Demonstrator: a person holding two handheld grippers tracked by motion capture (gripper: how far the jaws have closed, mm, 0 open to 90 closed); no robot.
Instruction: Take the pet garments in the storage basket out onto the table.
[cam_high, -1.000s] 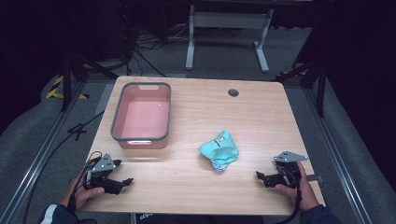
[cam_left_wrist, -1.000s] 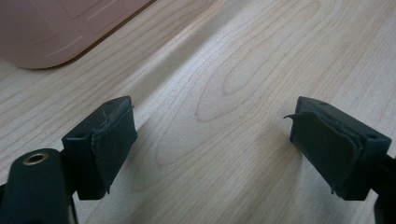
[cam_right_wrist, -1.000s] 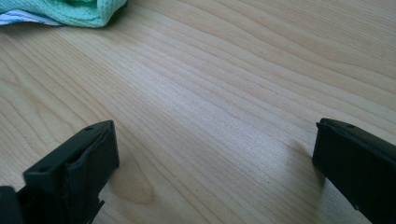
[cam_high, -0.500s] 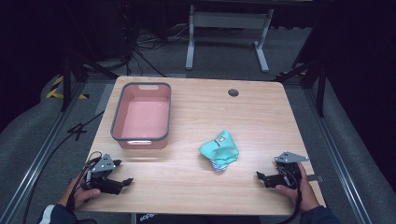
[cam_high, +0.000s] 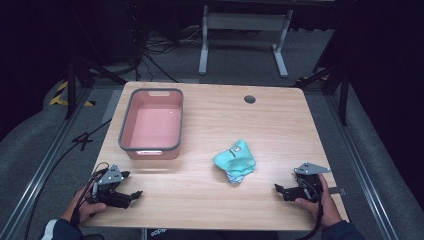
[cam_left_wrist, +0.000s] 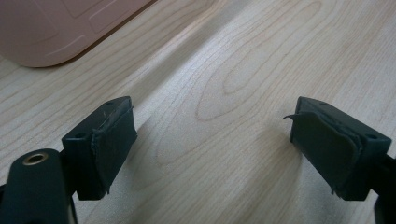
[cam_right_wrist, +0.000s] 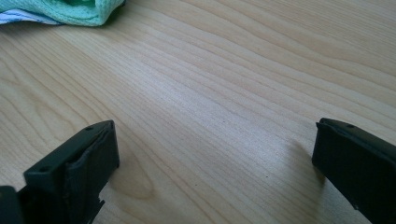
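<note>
Nothing is shifting since a moment ago — both hands are resting at the near edge, the left gripper (cam_high: 134, 193) and right gripper (cam_high: 278, 188) gaping empty, the green cloth (cam_high: 235, 161) lying untouched mid-table beside the pink tub (cam_high: 131, 125).

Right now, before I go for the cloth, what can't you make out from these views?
- Cloth: its label is too small to read in the high view; the top edge cuts it off in the right gripper view.
- Tub: the near wall hides its near floor in the high view; in the left gripper view just a corner shows.
- Left gripper and right gripper: jaws open with nothing between; bodies cut off by the bottom edge.
</note>
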